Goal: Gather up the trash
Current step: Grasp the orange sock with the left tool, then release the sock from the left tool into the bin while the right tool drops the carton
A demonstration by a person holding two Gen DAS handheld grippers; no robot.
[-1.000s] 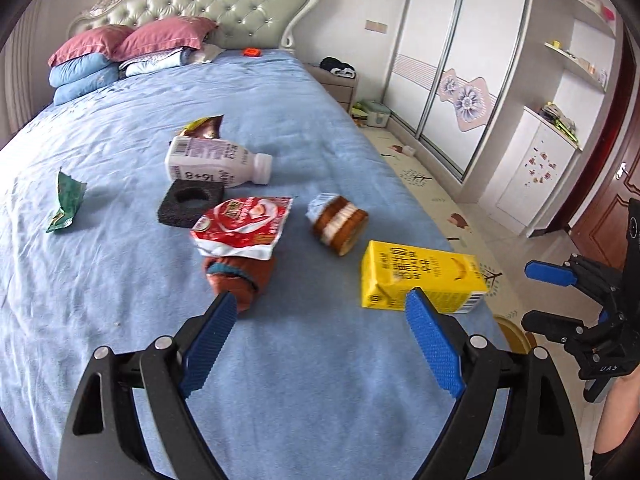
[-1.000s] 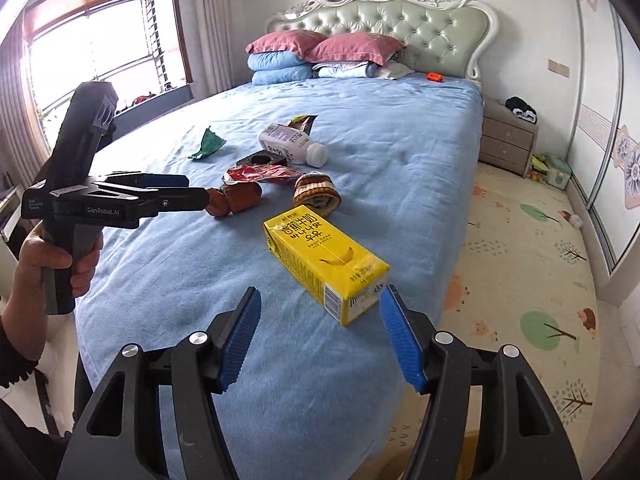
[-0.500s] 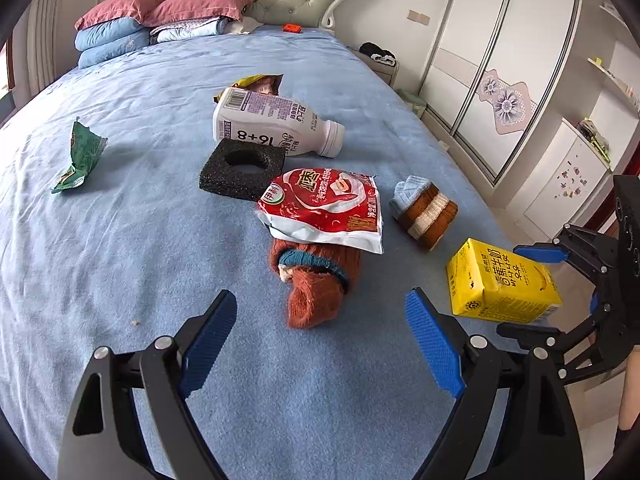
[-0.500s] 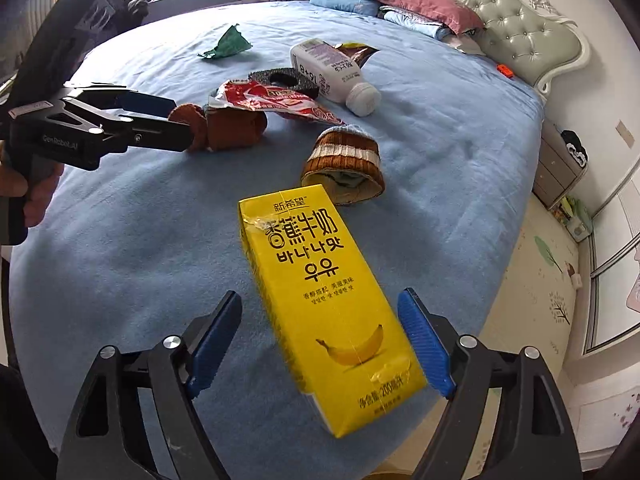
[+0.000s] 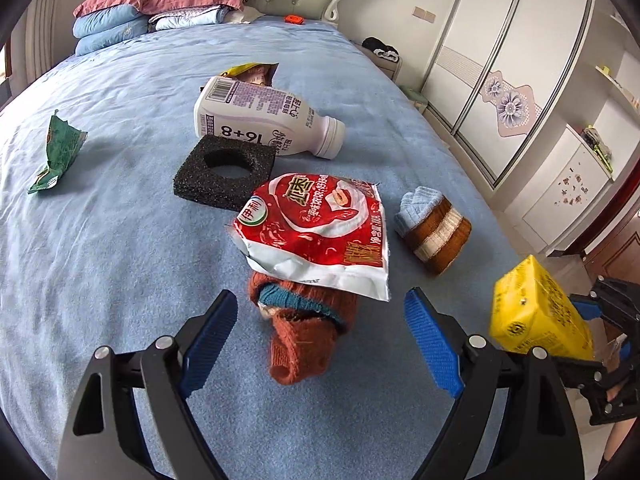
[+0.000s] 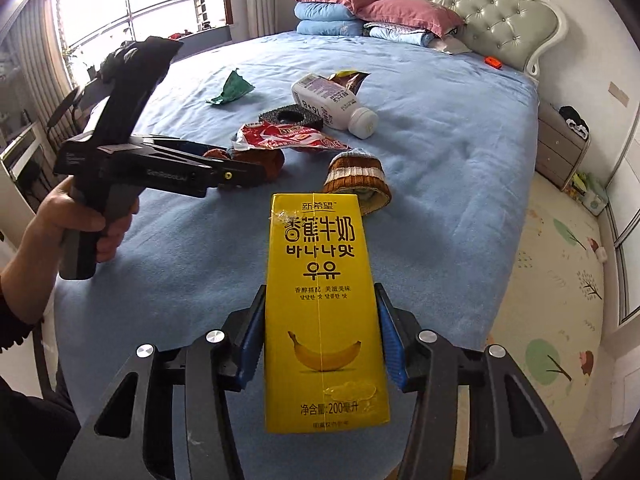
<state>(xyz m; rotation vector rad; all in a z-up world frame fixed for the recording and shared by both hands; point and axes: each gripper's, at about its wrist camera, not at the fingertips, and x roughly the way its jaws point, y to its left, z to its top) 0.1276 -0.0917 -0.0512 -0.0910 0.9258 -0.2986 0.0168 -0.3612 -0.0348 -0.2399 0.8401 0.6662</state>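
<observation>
In the left wrist view, the left gripper (image 5: 320, 336) is wide open and holds nothing; the red wrapper (image 5: 320, 228) lies just beyond it on the bed (image 5: 120, 240).

In the right wrist view, the right gripper (image 6: 320, 340) is closed on the yellow milk carton (image 6: 324, 304), which stands between its fingers.

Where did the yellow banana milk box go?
The yellow banana milk box is gripped in the right tool, held above the bed's near edge, just in front of the striped knit hat.

One carton (image 6: 324, 304), one bottle (image 5: 264, 120), three wrappers (image 5: 320, 232), two socks (image 5: 308, 328), one foam block (image 5: 226, 172)
</observation>
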